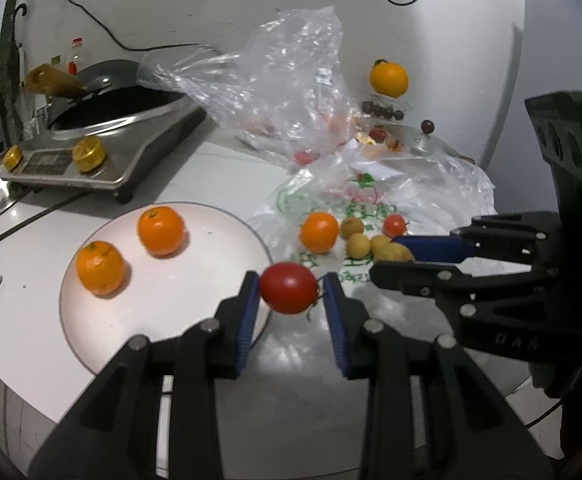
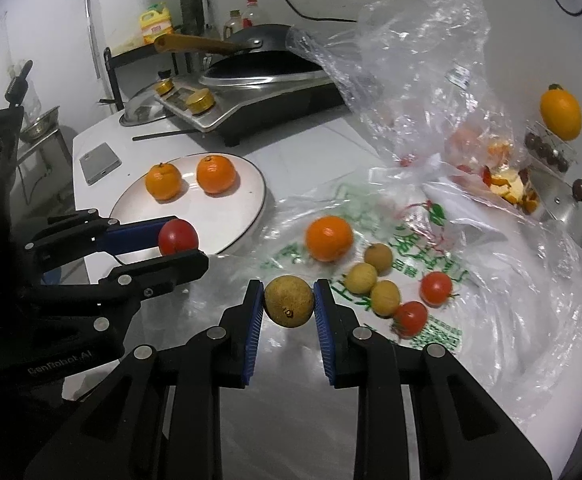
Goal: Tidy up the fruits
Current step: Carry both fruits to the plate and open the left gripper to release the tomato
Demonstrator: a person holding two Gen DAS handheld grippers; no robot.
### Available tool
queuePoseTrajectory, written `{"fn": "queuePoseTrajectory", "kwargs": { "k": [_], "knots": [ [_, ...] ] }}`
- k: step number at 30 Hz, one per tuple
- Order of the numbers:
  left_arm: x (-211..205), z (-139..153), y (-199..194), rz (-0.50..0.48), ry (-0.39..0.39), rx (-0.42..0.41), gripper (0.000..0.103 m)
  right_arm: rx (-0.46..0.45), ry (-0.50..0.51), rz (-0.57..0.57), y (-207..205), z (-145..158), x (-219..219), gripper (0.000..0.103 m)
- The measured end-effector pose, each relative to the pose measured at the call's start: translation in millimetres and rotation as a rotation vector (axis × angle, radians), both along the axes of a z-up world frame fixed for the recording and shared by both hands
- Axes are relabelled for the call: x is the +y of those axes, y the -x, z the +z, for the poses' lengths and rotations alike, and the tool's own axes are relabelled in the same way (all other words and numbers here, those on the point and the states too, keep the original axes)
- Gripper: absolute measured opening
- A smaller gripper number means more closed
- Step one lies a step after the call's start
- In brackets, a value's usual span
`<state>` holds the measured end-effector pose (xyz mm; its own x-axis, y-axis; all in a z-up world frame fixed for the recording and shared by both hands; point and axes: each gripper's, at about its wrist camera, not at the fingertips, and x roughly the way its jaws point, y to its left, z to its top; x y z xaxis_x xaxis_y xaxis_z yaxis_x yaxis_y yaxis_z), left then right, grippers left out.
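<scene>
My left gripper (image 1: 290, 290) is shut on a red tomato (image 1: 289, 288), held just above the near right rim of the white plate (image 1: 171, 320); it shows in the right wrist view too (image 2: 178, 237). Two oranges (image 1: 160, 231) (image 1: 100, 267) sit on the plate. My right gripper (image 2: 287, 304) is shut on a tan longan (image 2: 289, 301), above the plastic bag (image 2: 431, 240). On the bag lie one orange (image 2: 329, 238), three longans (image 2: 386, 298) and two tomatoes (image 2: 435, 288) (image 2: 411, 317).
An induction cooker (image 1: 103, 152) with a wok (image 1: 115, 96) stands at the back left. A crumpled clear bag (image 1: 291, 80) holds peels and fruit behind. A pot lid (image 2: 571, 208), a yellow-orange fruit (image 2: 561, 110) and dark grapes are at far right. A phone (image 2: 100, 162) lies left of the plate.
</scene>
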<state>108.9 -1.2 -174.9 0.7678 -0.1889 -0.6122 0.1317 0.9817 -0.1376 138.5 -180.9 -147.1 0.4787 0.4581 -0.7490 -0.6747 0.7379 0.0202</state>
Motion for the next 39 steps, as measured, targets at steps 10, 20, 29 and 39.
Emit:
{"fn": "queuePoseTrajectory", "kwargs": {
  "k": [10,20,29,39],
  "knots": [
    [29,-2,7,0.045,0.01,0.001,0.033,-0.005,0.013,0.032,4,1,32,0.028],
    [51,-8,6,0.081,0.018,0.011,0.033,0.001,0.024,0.064,2,-2,55,0.028],
    [67,-16,1,0.113,0.009,0.029,0.033,0.01,0.022,0.089,-3,-4,72,0.028],
    [77,-25,-13,0.126,0.005,0.051,0.033,0.03,0.02,0.107,-13,-13,85,0.028]
  ]
}}
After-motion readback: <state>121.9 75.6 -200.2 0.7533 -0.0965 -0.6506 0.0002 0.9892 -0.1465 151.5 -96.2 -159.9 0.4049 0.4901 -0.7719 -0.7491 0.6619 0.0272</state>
